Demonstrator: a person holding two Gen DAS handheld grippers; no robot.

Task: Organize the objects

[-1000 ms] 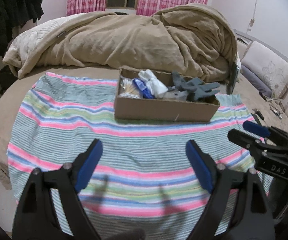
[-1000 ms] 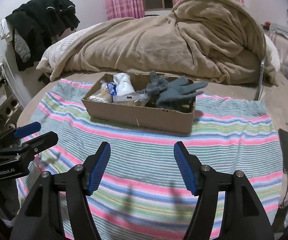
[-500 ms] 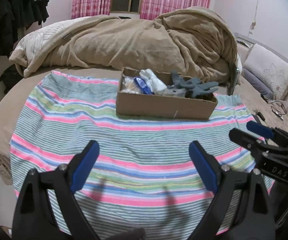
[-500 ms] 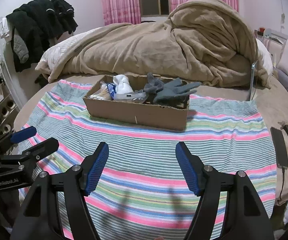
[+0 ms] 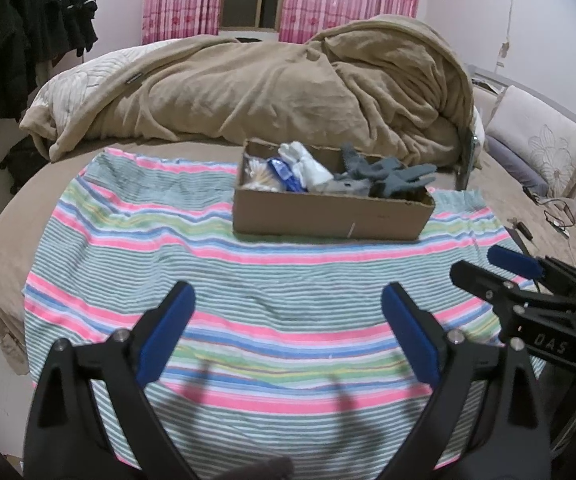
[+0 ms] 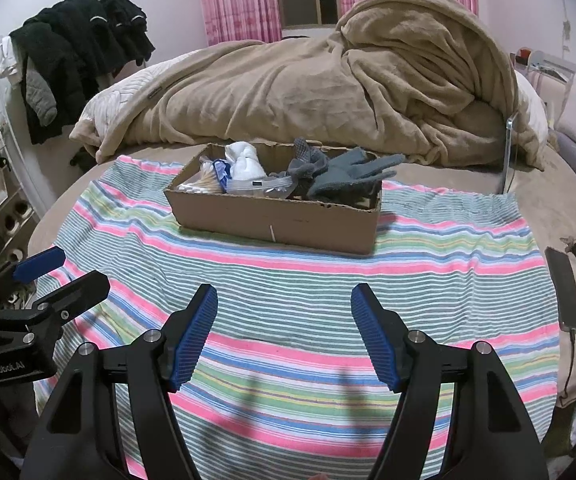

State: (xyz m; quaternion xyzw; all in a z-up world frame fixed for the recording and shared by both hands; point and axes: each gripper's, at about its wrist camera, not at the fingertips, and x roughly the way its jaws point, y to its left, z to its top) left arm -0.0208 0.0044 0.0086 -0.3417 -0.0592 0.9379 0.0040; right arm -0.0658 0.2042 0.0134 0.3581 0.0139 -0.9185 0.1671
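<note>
**Both claws hanging over the striped cloth, box sitting further back**

So the cardboard box (image 5: 328,216) is on the far half of the striped cloth (image 5: 247,280), which is spread over the bed (image 5: 3,232). It's packed: grey gloves (image 6: 348,176) piled at the right end and poking over the rim, a white bundle (image 6: 243,160) left of the middle, something blue (image 5: 283,174) beside that, and what looks like cotton swabs (image 6: 207,182) at the left end. There's also a clear wrapped thing in the middle, can't tell what it is.

Left claw (image 5: 283,308) is spread wide and its jaws are opening, nothing between them, just cloth underneath. Right claw (image 6: 283,308) is spread too, also empty. Both sit on the near side, well apart from the box, with only open cloth between them and it. Each one shows up at the edge of the other's view.

Around it: a big tan blanket (image 5: 267,92) heaped right behind the box, pink curtains (image 5: 183,0) on the far wall, dark clothes (image 6: 83,48) hanging at far left, a phone (image 6: 566,288) with its cable on the bed to the right of the cloth, and a pillow (image 5: 540,152) at far right.
</note>
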